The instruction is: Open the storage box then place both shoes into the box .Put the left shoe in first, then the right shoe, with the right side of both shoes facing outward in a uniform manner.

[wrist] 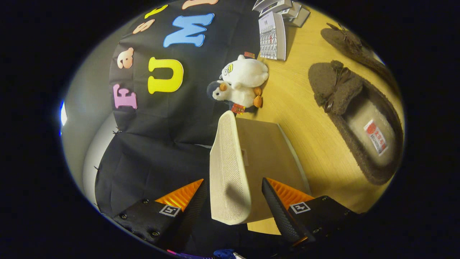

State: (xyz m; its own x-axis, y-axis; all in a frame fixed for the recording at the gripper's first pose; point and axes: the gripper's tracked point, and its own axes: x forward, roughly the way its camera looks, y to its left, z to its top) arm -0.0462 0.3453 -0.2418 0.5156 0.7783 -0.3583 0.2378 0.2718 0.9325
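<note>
My gripper [233,181] is shut on the storage box's cream mesh lid [228,169], whose rim stands between the two fingers. The left finger [190,201] lies against the lid's outer side and the right finger [278,205] against its brown inner panel [262,151]. The lid is lifted and seen edge-on; the box under it is hidden. Two brown fuzzy slippers lie on the wooden table [298,108], off to the right of the fingers. The nearer slipper [355,118] shows its pale insole with a label. The farther slipper [354,45] lies beyond it.
Two plush toys [240,82] sit stacked against the black cloth wall just beyond the lid. A standing booklet [272,36] and several stacked boxes [287,10] are farther along the table's back edge.
</note>
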